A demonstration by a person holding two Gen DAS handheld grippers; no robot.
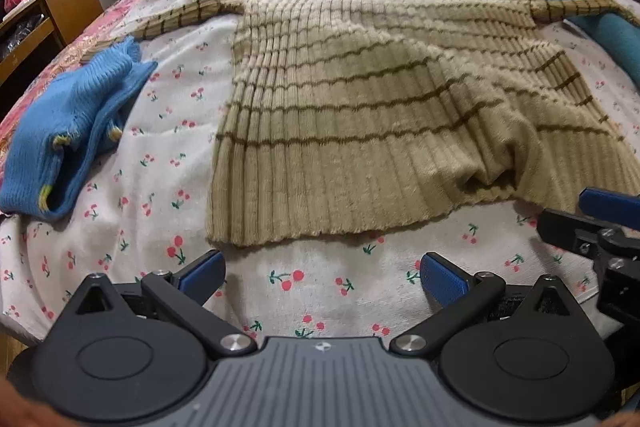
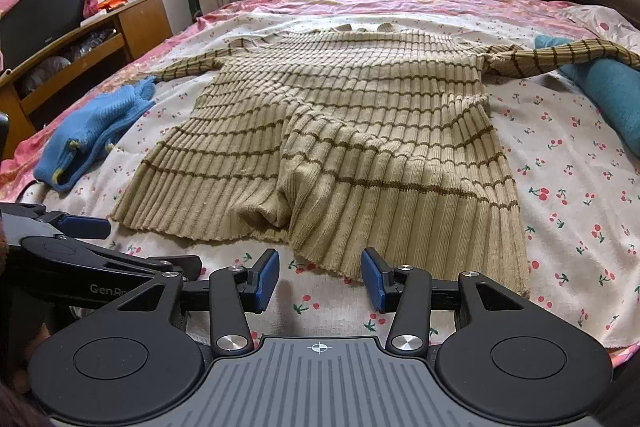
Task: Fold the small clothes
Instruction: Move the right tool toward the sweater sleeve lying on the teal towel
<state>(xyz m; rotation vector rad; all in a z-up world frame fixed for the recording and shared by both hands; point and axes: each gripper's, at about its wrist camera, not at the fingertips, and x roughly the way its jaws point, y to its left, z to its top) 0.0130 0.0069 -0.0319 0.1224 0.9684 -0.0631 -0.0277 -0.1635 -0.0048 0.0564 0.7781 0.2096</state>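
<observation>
here we are at the near edge of the bed, and the striped beige sweater (image 2: 332, 131) is spread flat on the cherry-print sheet (image 2: 560, 195), sleeves out to both sides, neck away from us, hem closest. the left gripper (image 1: 322, 277) hovers just short of the hem with its jaws spread wide and nothing between them; the right gripper (image 2: 319, 281) sits close beside it, jaws also apart though narrower, the hem edge just ahead of its blue pads (image 2: 267, 281). neither touches the knit. look at that hem: a rumpled ridge (image 2: 276, 211) runs up the middle of the body, so the cloth isn't truly flat. my read is the first fold hasn't begun. to do it well, i'd smooth that ridge or pull the hem taut first, then take both bottom corners, pinching both layers of the rib so the back doesn't lag. one caution: the far right sleeve (image 2: 560, 57) is draped over a teal roll (image 2: 612, 95), so it may drag when lifted. the blue garment (image 2: 92, 131) lies well apart to the left, out of the way.
</observation>
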